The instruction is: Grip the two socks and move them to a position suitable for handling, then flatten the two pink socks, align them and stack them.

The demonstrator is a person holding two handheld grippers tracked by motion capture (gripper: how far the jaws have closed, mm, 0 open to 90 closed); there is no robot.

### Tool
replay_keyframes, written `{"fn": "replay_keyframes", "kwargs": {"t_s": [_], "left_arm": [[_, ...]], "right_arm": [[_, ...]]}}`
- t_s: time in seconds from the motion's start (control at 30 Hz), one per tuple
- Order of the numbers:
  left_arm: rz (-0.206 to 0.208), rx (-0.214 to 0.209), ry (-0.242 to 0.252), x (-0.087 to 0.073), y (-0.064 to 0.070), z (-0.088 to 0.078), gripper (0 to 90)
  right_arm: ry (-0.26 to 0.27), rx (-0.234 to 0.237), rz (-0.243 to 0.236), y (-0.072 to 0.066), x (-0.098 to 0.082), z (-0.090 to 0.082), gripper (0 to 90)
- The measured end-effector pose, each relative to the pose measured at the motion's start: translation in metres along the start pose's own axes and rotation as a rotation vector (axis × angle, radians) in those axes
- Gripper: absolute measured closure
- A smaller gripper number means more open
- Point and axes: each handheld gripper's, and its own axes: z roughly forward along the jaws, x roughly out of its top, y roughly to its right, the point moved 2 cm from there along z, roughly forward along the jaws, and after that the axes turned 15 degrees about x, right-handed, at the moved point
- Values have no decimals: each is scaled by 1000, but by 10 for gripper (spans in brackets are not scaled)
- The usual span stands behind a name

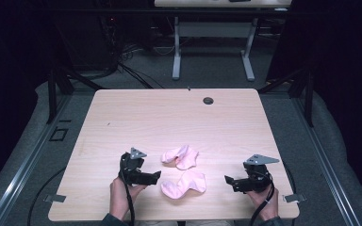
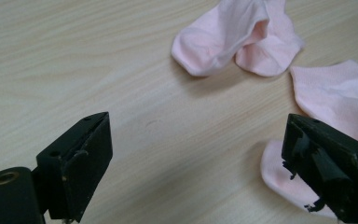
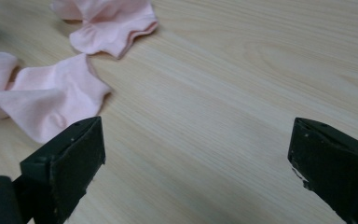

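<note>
High view: two crumpled pink cotton socks, near one [image 1: 185, 184] and far one [image 1: 180, 157], lie between wide-open, empty left gripper [image 1: 157, 176] and right gripper [image 1: 228, 181]; left is nearer.

On the light wooden counter [image 1: 136, 117], lower centre of the high view, two small pink fabric socks lie close together: the far sock [image 1: 181, 156] just above the near sock [image 1: 185, 183]. The left claw [image 1: 156, 176] sits left of them, the right claw [image 1: 228, 181] right.
</note>
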Motion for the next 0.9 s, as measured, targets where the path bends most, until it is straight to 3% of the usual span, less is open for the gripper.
{"fn": "replay_keyframes", "kwargs": {"t_s": [0.23,0.27,0.6,0.77,0.8,0.87,0.9], "left_arm": [[-2,-18,-21,-12,3,-1,141],[-16,-30,-24,-15,4,-1,146],[-4,-79,-55,-18,19,5,195],[6,-119,-74,-18,29,7,281],[10,-144,-88,-18,32,9,291],[16,-143,-90,-18,33,9,302],[22,-151,-94,-18,37,10,355]], "right_arm": [[-32,38,-44,-17,12,17,58],[-35,41,-47,-19,13,19,63],[-75,76,-80,-29,22,37,125],[-101,100,-95,-33,24,47,183],[-124,116,-95,-35,26,52,231],[-133,121,-98,-35,27,56,250],[-154,136,-98,-36,29,63,323]]}}
